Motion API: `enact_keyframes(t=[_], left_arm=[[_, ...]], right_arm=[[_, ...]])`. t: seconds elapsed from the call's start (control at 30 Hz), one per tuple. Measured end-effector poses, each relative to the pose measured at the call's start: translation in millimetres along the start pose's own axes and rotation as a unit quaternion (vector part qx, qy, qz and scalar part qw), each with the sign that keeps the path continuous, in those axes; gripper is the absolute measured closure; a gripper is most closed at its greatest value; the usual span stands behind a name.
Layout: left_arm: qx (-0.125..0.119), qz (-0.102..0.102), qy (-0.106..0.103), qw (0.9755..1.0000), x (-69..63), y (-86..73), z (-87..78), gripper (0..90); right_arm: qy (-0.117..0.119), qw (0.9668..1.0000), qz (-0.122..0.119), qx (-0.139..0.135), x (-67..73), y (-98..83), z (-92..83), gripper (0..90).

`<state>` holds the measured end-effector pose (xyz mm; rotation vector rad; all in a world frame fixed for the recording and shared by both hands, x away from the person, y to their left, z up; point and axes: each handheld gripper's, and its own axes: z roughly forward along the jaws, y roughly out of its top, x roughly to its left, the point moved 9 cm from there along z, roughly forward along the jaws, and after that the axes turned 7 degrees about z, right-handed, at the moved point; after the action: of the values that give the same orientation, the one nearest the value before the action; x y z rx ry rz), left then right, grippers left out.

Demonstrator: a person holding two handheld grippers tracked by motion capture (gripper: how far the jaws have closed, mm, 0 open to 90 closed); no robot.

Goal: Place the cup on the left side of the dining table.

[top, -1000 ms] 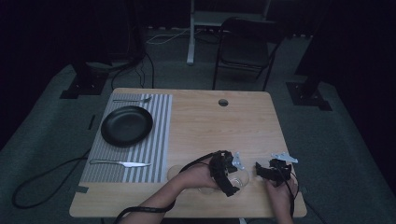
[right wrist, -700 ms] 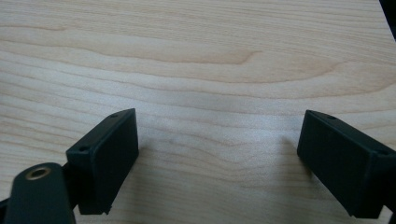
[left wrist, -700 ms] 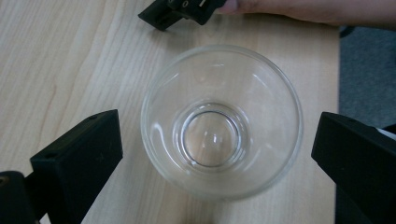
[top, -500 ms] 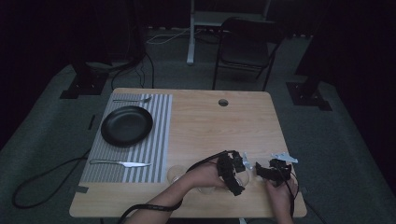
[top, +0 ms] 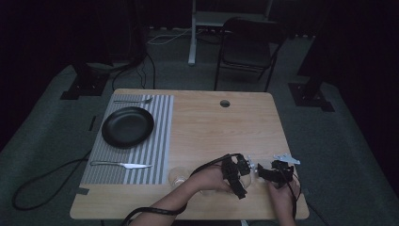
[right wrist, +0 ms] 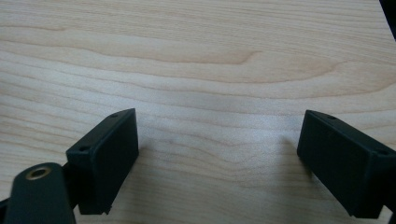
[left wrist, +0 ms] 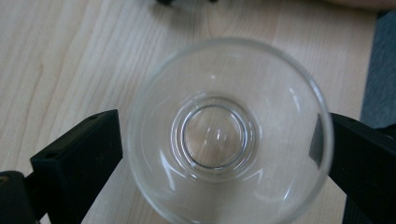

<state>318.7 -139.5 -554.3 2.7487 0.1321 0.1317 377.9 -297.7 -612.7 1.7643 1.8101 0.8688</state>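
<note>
The glass (left wrist: 231, 135) sits between the 2 jaws of my left tongs (left wrist: 219, 154), seen from straight above in the left gripper view: its rim is a wide clear ring and its thick round base shows through the middle. The right jaw looks to be pressed to the rim, while the left jaw stands just beside the wall, and I cannot tell whether it touches, so I cannot say if the hold is firm. Under the glass is the pale wood of the counter (top: 211, 127).

From the high view, my left tongs (top: 244, 172) are at the near right part of the counter, close to the front edge, with my forearm coming in from below. The glass itself is too faint to pick out there (clear glass on light wood in dim light).

My right tongs (top: 268, 173) are just beside the left ones, a little further right. In the right gripper view the right tongs (right wrist: 217, 158) stand wide, with bare wood between the 2 jaws and nothing held.

Well apart on the left lies a striped placemat (top: 157, 141) carrying a black plate (top: 127, 126), with a knife (top: 122, 165) near its front edge and a fork (top: 132, 100) along its far edge.
</note>
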Motion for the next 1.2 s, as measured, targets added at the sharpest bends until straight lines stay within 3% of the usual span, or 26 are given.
enact_keyframes(t=[0.2,0.23,0.37,0.73,1.07,1.2], left_arm=[[0.013,0.000,0.013,0.9998,1.4,-0.1,4.6,2.3],[0.010,0.000,0.016,0.9998,1.5,0.6,4.8,9.4],[0.012,0.016,0.012,0.9997,-0.9,2.0,7.1,17.3],[0.012,0.010,0.012,0.9998,0.9,3.3,8.3,18.0],[0.011,0.001,0.029,0.9995,5.2,2.7,7.6,18.0],[0.012,0.000,0.026,0.9996,5.4,2.2,7.4,18.0]], right_arm=[[0.000,1.0000,0.000,0.000,0.0,0.0,0.0,12.2],[0.000,1.0000,0.000,0.000,0.0,0.0,0.0,12.2],[0.000,1.0000,0.000,0.000,0.0,0.0,0.0,12.2],[0.000,1.0000,0.000,0.000,0.0,0.0,0.0,12.2],[0.000,1.0000,0.000,0.000,0.0,0.0,0.0,12.2],[0.000,1.0000,0.000,0.000,0.0,0.0,0.0,12.2]])
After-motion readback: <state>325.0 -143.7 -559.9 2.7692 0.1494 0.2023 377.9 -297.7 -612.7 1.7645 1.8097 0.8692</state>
